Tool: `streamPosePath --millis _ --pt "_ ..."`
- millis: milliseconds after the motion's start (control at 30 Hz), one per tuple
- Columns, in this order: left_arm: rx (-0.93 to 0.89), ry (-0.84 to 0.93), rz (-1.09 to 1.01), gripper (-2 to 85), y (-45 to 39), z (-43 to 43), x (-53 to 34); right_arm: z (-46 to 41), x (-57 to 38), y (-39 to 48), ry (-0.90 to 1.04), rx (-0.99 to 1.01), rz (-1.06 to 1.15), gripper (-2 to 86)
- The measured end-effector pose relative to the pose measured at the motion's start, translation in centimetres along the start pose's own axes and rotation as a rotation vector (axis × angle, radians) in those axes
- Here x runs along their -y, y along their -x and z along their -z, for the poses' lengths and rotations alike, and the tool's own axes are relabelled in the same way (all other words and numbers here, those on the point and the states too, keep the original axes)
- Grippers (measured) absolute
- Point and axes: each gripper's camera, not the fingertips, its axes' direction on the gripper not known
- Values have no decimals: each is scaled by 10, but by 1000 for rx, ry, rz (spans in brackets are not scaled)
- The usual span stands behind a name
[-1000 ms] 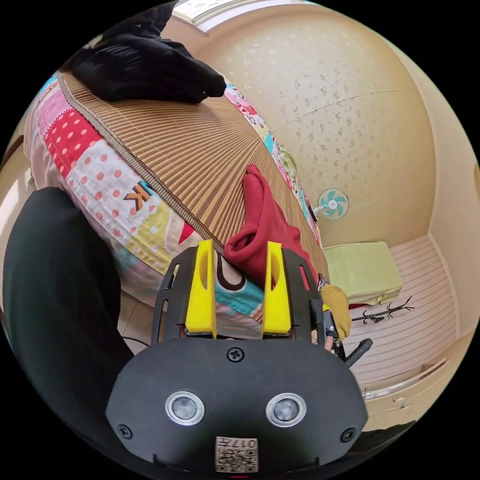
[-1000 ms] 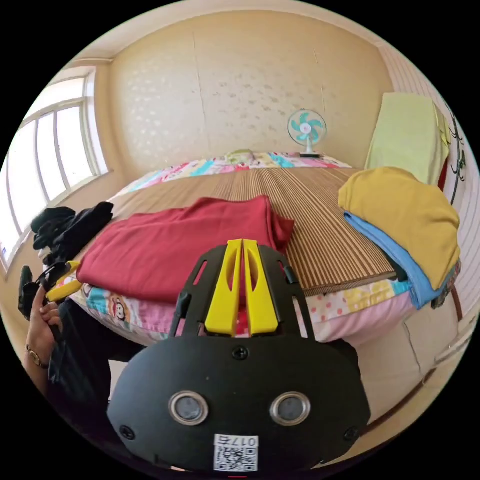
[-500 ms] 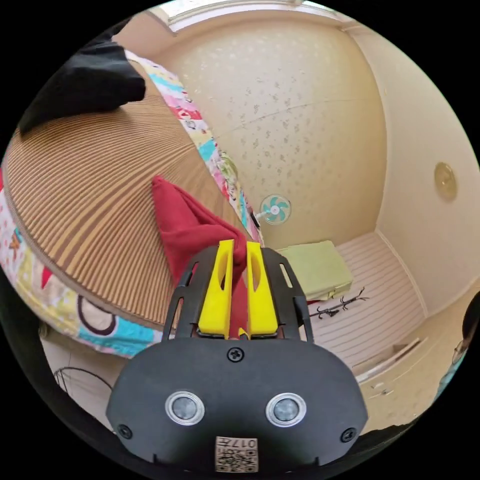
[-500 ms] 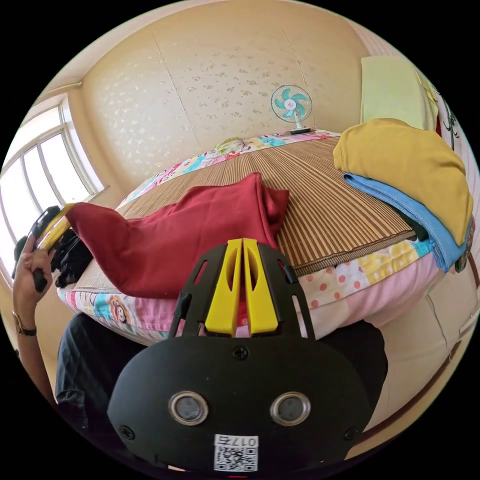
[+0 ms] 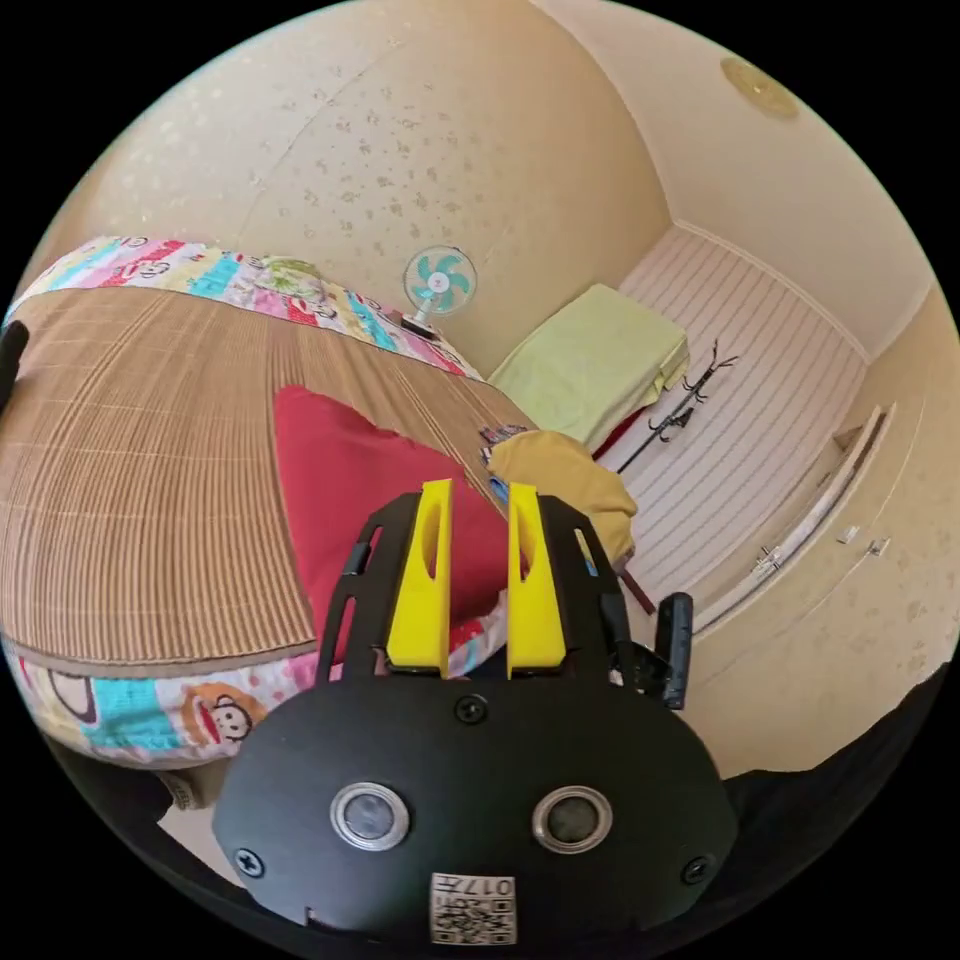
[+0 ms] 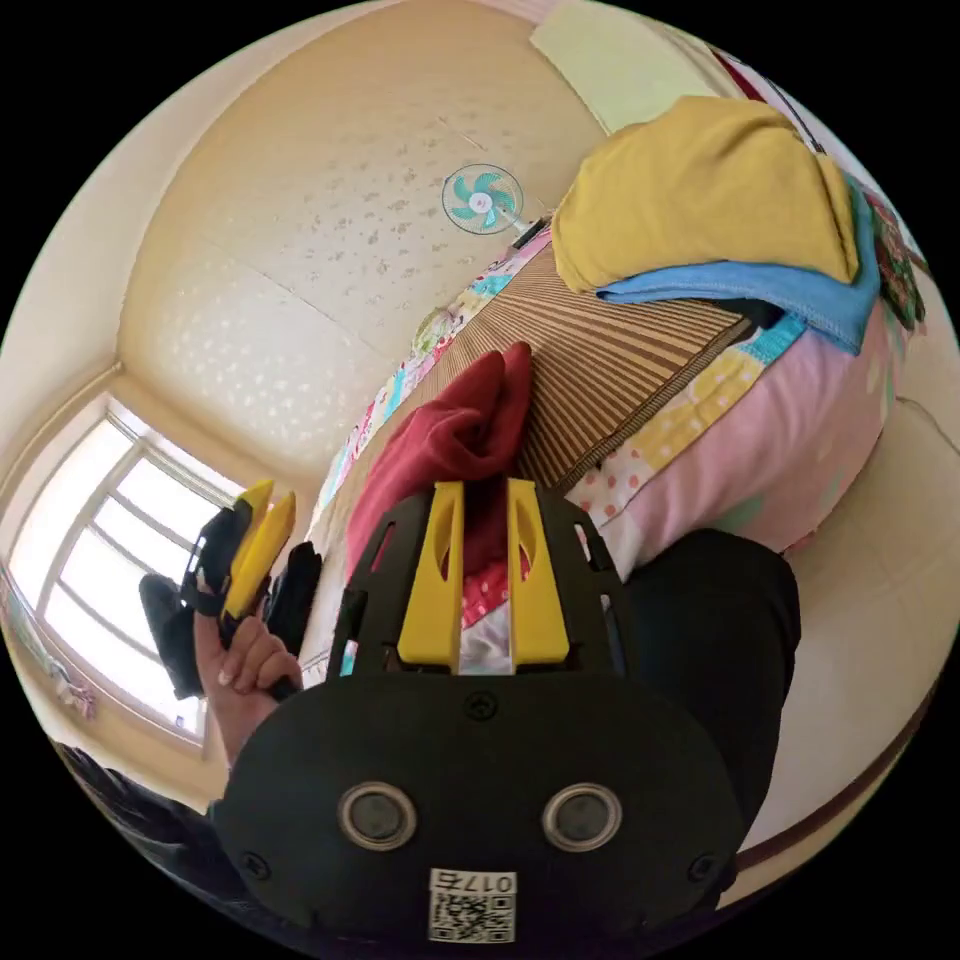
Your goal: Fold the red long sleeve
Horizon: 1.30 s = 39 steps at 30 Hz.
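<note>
— Starting with the biggest thing, what carries everything?
— A bed (image 5: 130, 480) topped with a striped bamboo mat (image 6: 620, 350), a patchwork cartoon sheet hanging over its edge.
— And the red long sleeve (image 5: 370, 480)?
— It lies folded on the mat near the bed's edge; in the right gripper view it looks bunched, with one end hanging over the sheet.
— Anything beside it?
— A stack of folded clothes, mustard top (image 6: 700, 190) over a blue one (image 6: 760, 295), sits apart from it on the mat's corner. A small fan (image 5: 438, 283) stands by the wall.
— The grippers?
— Left gripper (image 5: 475, 555): jaws parted, released, hovering over the red garment. Right gripper (image 6: 485, 560): jaws also apart, gripping nothing. A hand (image 6: 245, 665) holds the left gripper near the window.
</note>
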Motion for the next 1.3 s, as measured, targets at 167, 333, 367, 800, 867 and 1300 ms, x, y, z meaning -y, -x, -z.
streamPosePath --millis 167,333,367,800,867,1300 --pt "10 262 307 155 78 -27 -27 49 9 -30 105 295 -239 148" --pt "-308 402 498 80 95 -67 -79 42 10 -38 265 403 -369 222" --pt "-333 409 484 77 89 -67 -82 39 12 -38 276 455 -396 232" --pt "-312 386 -178 102 -85 17 -136 70 106 42 253 1041 25 190" --pt "-258 377 -219 106 -88 18 -144 108 167 85 197 1021 226 180" --pt "-240 436 -25 112 -19 -21 -125 173 290 -82 175 105 -252 126"
